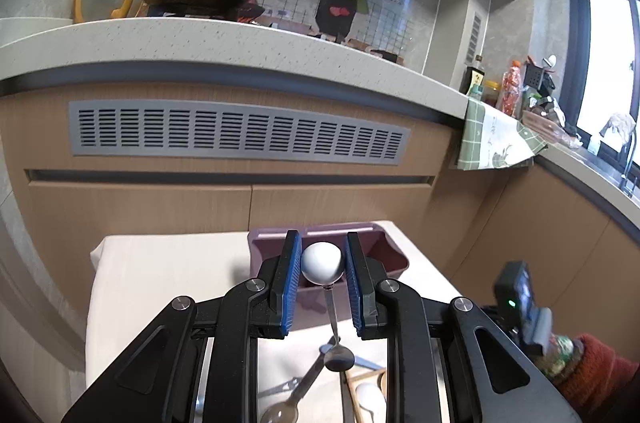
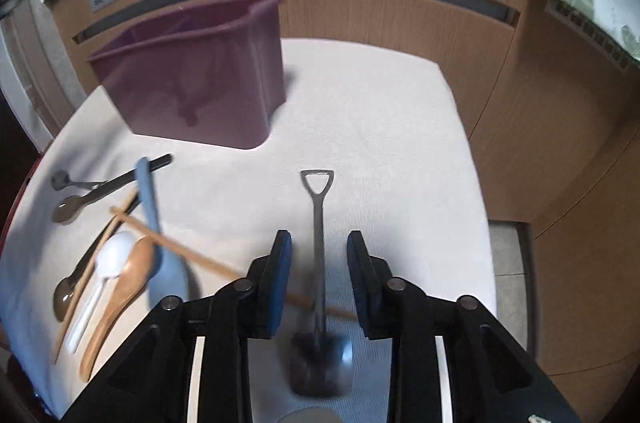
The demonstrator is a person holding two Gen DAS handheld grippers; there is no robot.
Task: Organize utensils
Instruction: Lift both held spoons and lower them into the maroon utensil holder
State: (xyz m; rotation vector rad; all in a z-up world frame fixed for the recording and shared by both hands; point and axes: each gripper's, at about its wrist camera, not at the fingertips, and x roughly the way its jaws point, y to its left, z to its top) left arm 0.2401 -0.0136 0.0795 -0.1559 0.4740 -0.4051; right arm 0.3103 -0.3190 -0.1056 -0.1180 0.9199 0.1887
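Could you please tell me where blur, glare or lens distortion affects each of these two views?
Left wrist view: the window is blown out white, the counter edge bows from the fisheye lens, and the spoon between the left tongs is sharp. Right wrist view: softer overall, with the purple bin and blue spoon smeared.

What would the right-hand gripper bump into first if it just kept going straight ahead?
Probably the shovel-shaped spoon: it lies on the white cloth between the open fingers of the right gripper, handle pointing away. Past it, only bare cloth shows; the purple bin sits off left.
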